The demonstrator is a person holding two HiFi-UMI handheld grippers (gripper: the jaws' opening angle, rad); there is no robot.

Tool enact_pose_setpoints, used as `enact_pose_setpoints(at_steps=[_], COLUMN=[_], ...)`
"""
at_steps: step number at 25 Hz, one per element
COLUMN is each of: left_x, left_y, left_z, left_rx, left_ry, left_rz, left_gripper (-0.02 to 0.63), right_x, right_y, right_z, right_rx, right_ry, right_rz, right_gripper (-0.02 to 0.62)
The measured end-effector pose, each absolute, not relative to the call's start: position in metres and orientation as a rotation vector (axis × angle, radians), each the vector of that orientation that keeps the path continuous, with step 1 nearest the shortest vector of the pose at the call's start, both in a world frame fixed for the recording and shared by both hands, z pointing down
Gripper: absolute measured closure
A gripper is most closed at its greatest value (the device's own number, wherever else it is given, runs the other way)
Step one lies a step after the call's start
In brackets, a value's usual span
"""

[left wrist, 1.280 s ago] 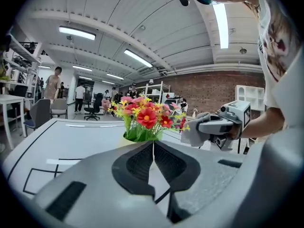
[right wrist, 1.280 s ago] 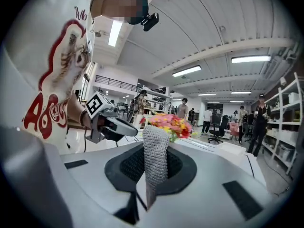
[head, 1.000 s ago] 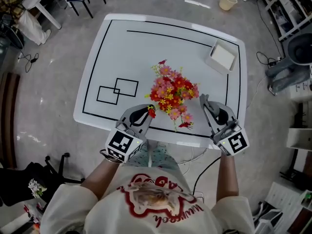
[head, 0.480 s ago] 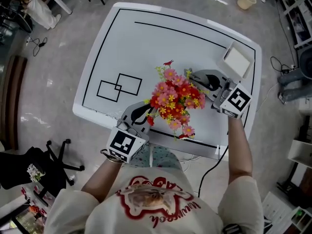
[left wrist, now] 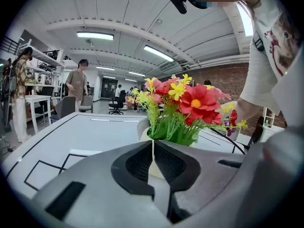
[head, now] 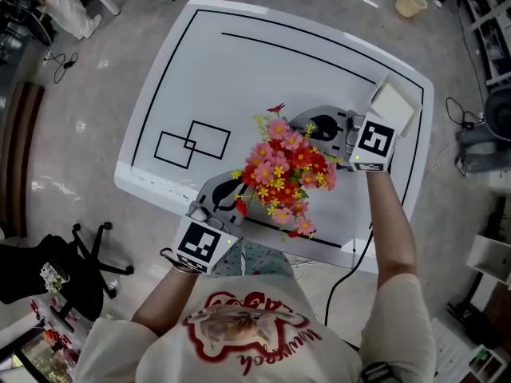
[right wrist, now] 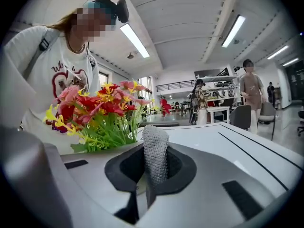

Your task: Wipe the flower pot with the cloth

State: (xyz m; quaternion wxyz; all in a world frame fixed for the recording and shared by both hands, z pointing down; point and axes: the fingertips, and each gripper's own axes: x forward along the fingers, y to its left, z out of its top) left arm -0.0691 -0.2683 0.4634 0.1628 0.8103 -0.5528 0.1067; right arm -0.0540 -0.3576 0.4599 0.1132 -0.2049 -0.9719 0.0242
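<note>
Roughly at the near middle of the white table (head: 239,70) stands the flower pot (left wrist: 141,129), cream-coloured, and from our head view it is hidden under its own bunch of red, pink and yellow flowers (head: 287,170). We hold the cloth (right wrist: 155,153), a grey knitted piece, pinched in the right gripper (right wrist: 148,175); a fold of it stands up above the jaws. That gripper (head: 297,123) lies at the far side of the bunch, its tips pointing in toward the flowers. We cannot tell whether the cloth touches the pot.

Our left gripper (left wrist: 152,148) has its jaws pressed together with only a thin slit between them and nothing in it; the pot shows just beyond its tips. In the head view it (head: 236,188) sits at the near side of the flowers, close to the table's front edge.

Two overlapping black rectangles (head: 192,144) are drawn on the table to the left of the pot, and a shallow white tray (head: 395,102) rests near the far right corner.
</note>
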Motion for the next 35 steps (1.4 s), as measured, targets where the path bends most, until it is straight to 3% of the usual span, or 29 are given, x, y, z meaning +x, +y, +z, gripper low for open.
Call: enact_pose_setpoints(at_steps=[17, 35], left_x=[-0.067, -0.053], left_y=[-0.266, -0.261], left_z=[0.461, 0.465], left_rx=[2.307, 2.339], left_ry=[-1.594, -1.549], left_rz=[0.309, 0.346], left_gripper=[0.603, 0.603], right_x=[-0.077, -0.024], right_y=[-0.351, -0.349], right_z=[0.464, 0.468], right_rx=[-0.896, -0.487], right_ry=[-2.642, -2.825], right_rz=[0.139, 0.152], right_gripper=[0.569, 0.569])
